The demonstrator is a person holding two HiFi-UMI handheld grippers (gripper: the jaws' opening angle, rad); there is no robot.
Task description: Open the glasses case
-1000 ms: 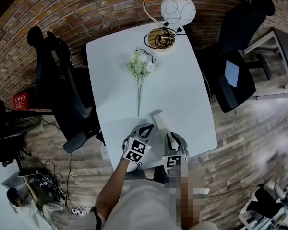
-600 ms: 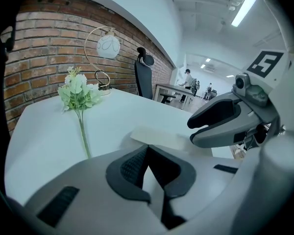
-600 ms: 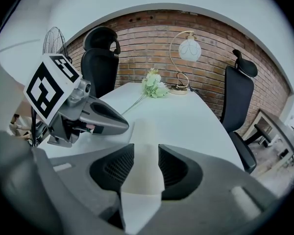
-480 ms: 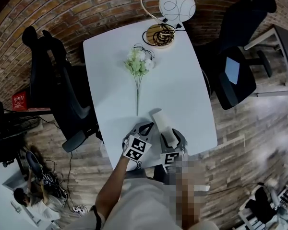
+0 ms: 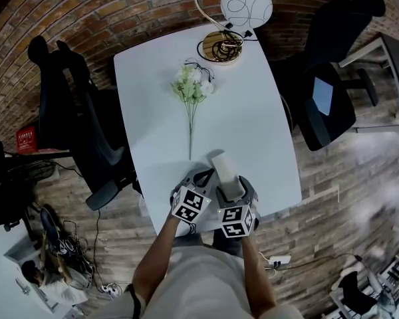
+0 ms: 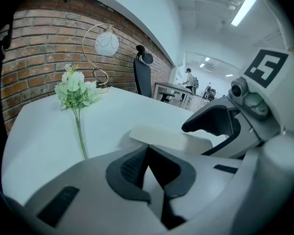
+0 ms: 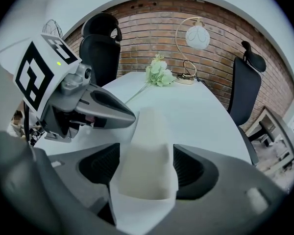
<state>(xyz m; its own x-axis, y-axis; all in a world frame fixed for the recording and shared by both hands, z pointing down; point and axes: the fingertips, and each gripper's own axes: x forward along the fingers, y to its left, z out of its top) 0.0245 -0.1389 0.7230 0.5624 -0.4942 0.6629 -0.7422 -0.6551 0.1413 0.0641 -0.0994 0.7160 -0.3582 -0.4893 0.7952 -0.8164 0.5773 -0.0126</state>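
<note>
A white glasses case point(image 5: 223, 167) lies on the white table point(image 5: 253, 125) near its front edge. My right gripper point(image 5: 234, 189) straddles its near end. In the right gripper view the case point(image 7: 149, 146) sits between the two dark pads point(image 7: 103, 165), with its near end showing a hollow and a loose flap below. The right jaws have just been opening and stand wide beside the case. My left gripper point(image 5: 201, 177) is shut, and its pointed tip point(image 7: 127, 115) rests by the case's left side. The case point(image 6: 171, 138) lies just past the left jaws point(image 6: 147, 148).
A sprig of white artificial flowers point(image 5: 193, 92) lies mid-table, its stem pointing towards the case. A globe lamp point(image 5: 246, 8) on a round base point(image 5: 219, 48) stands at the far end. Black office chairs stand to the left point(image 5: 66, 98) and right point(image 5: 332, 98) of the table.
The right gripper's jaws have spread from nearly shut to wide around the case's near end, and that hand has sunk a little. The left gripper has stayed beside the case.
</note>
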